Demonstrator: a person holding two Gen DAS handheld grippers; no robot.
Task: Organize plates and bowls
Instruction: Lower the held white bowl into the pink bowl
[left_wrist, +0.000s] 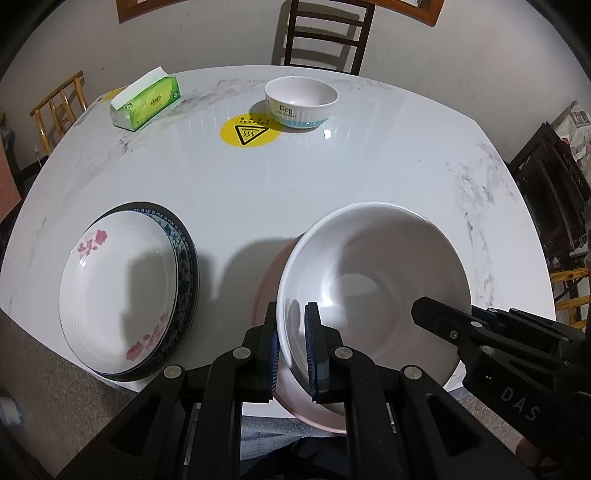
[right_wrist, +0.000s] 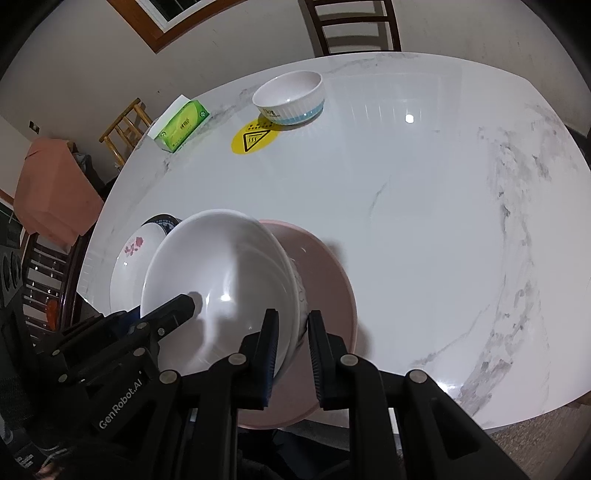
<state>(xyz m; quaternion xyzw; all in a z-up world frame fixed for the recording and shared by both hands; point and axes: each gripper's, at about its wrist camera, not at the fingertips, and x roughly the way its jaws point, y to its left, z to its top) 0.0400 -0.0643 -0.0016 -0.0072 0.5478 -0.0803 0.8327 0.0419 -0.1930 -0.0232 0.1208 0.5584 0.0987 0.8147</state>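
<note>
Both grippers hold the same white bowl (left_wrist: 373, 288) by its rim. The left gripper (left_wrist: 293, 354) has its jaws narrow, with the rim between the pads on the bowl's left side. The right gripper (right_wrist: 291, 354) clamps the opposite side of the rim in the same way. The bowl is tilted and sits over a pink bowl (right_wrist: 325, 280) that stands near the front edge of the desk (left_wrist: 332, 177). I cannot tell if the white bowl already rests inside the pink one or is just above it.

To the left, a flower plate (left_wrist: 118, 291) lies on a blue-rimmed plate (left_wrist: 186, 254), so the plates are already stacked. A small striped bowl (left_wrist: 301, 101) stands alone at the far side of the desk, just beside a yellow sticker (left_wrist: 249, 134). A tissue box (left_wrist: 147, 101) is further left.

I judge that the step in hand is nesting the white bowl into the pink bowl. The next move calls for making the white bowl level, lowering it until it sits well, and then opening both grippers together so it does not tip. After this the striped bowl probably needs to come to the stack.
</note>
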